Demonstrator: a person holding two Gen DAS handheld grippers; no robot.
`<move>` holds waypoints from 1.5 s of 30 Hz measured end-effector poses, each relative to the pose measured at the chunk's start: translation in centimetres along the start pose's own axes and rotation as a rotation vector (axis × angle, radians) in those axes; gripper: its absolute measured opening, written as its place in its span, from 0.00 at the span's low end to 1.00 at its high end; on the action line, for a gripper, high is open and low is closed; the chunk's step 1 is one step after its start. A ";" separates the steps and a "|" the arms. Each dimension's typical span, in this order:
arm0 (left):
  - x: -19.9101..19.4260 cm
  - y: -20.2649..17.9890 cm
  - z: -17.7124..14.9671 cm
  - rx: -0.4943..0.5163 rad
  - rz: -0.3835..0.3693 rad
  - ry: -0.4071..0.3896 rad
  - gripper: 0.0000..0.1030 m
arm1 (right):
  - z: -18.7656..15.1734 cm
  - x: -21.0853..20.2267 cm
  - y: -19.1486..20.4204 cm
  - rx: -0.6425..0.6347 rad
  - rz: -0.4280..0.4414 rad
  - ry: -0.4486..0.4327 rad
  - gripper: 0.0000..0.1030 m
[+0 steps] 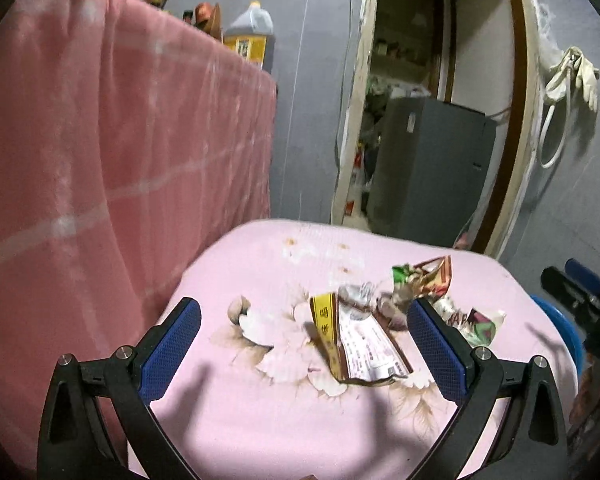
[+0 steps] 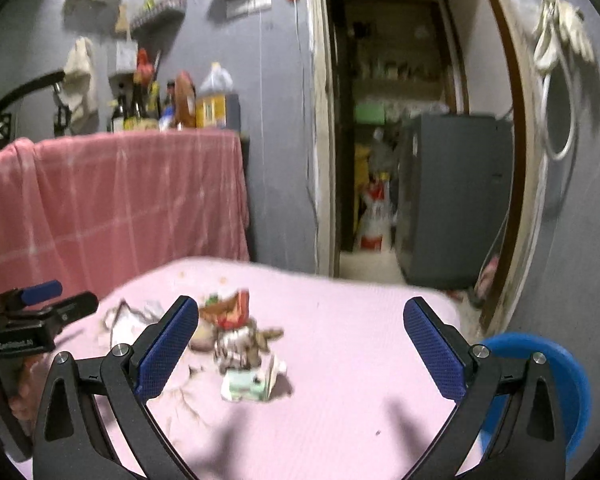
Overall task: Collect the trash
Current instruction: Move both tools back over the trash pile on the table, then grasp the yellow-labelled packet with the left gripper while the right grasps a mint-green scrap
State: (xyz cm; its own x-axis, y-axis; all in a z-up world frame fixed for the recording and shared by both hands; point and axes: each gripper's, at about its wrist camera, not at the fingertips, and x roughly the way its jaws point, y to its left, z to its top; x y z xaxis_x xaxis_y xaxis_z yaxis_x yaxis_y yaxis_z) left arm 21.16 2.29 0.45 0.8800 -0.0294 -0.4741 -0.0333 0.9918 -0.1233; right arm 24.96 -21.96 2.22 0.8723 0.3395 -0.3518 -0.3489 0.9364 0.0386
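Observation:
Trash lies on a pink flowered cloth [image 1: 260,420] that covers a low table. A flattened yellow and brown carton [image 1: 356,344] sits between the fingers of my left gripper [image 1: 304,320], which is open above the cloth. Behind the carton lie a crumpled clear plastic piece [image 1: 356,300] and shiny snack wrappers [image 1: 432,276]. In the right wrist view the same wrappers [image 2: 232,312] and a small green and white packet [image 2: 248,386] lie just right of the left finger. My right gripper [image 2: 300,320] hangs open over bare cloth [image 2: 340,360], holding nothing.
A blue plastic bin [image 2: 540,380] stands at the table's right edge. A pink checked cloth [image 1: 100,160] drapes a counter on the left, with bottles [image 2: 216,100] on top. Beyond the table a doorway opens onto a grey fridge [image 1: 432,168]. Gloves [image 1: 572,76] hang on the wall.

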 end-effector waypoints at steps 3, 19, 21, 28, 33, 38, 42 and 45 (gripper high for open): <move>0.9 0.1 0.1 0.007 -0.007 0.051 0.98 | -0.6 1.2 -0.1 -0.004 0.001 0.072 1.00; 4.4 0.2 0.8 -0.037 -0.139 0.221 0.65 | -2.9 5.3 0.1 -0.012 0.126 0.326 0.76; 4.8 0.4 0.8 -0.059 -0.156 0.231 0.60 | -3.0 5.6 0.3 -0.024 0.133 0.346 0.70; 4.7 0.2 0.8 -0.081 -0.207 0.265 0.36 | -3.5 6.3 0.4 -0.033 0.156 0.392 0.51; 4.4 0.0 0.8 -0.085 -0.222 0.266 0.30 | -3.5 6.2 0.0 -0.011 0.174 0.387 0.30; 3.8 -0.1 0.7 -0.089 -0.230 0.252 0.24 | -3.6 6.1 0.4 -0.008 0.174 0.374 0.30; 3.2 -0.5 0.4 -0.081 -0.236 0.253 0.24 | -3.7 5.6 -0.2 0.027 0.172 0.362 0.30; 2.6 -0.9 0.3 -0.079 -0.244 0.245 0.22 | -3.6 5.0 -1.0 0.064 0.172 0.341 0.30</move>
State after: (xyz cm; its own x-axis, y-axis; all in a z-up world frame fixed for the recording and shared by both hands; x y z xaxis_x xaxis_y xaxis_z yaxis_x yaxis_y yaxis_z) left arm 23.62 1.40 -0.38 0.7271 -0.3026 -0.6163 0.1191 0.9396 -0.3208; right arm 28.44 -21.56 -2.93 0.6354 0.4527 -0.6255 -0.4485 0.8758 0.1783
